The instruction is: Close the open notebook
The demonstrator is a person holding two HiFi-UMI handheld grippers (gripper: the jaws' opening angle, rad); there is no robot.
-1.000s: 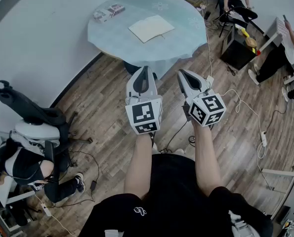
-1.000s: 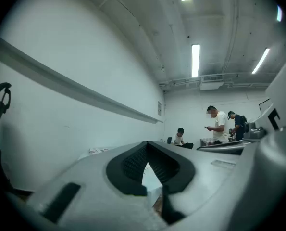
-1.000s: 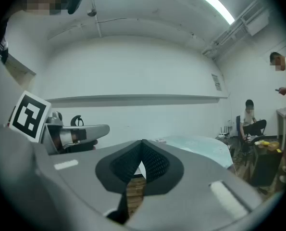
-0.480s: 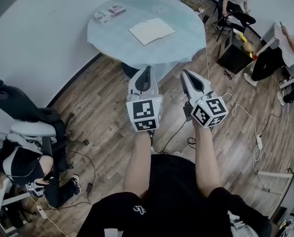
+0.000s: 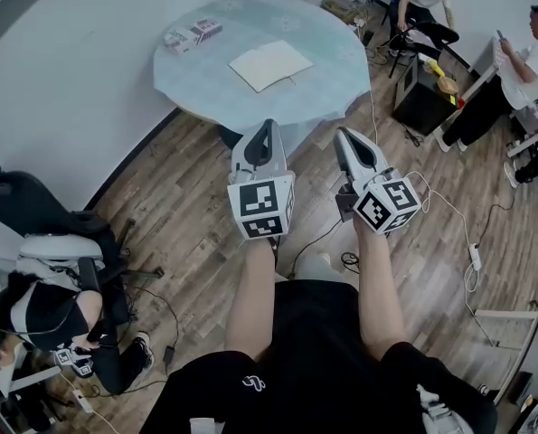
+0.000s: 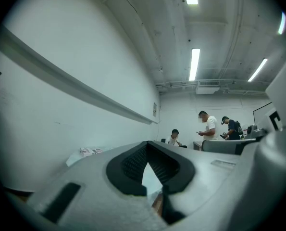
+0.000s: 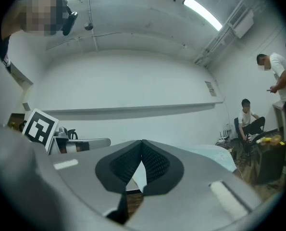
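The open notebook point(image 5: 270, 64) lies flat, pale pages up, on the round table with the light blue cloth point(image 5: 323, 89) at the top of the head view. Both grippers are held over the wooden floor, short of the table's near edge and pointing toward it. My left gripper point(image 5: 266, 132) is shut with nothing in it, its ribbed pads meeting at the tip point(image 6: 148, 145). My right gripper point(image 5: 348, 137) is likewise shut and empty point(image 7: 142, 143). The notebook is well beyond both tips.
Small printed boxes point(image 5: 192, 34) lie at the table's far left. A person sits by an office chair point(image 5: 33, 211) at lower left. Two people point(image 5: 522, 61) and a black case point(image 5: 425, 96) are at upper right. Cables point(image 5: 449, 202) run over the floor on the right.
In the head view the table and notebook have slid slightly down and left. Both grippers stay shut, in nearly the same place; the right one has lifted a little.
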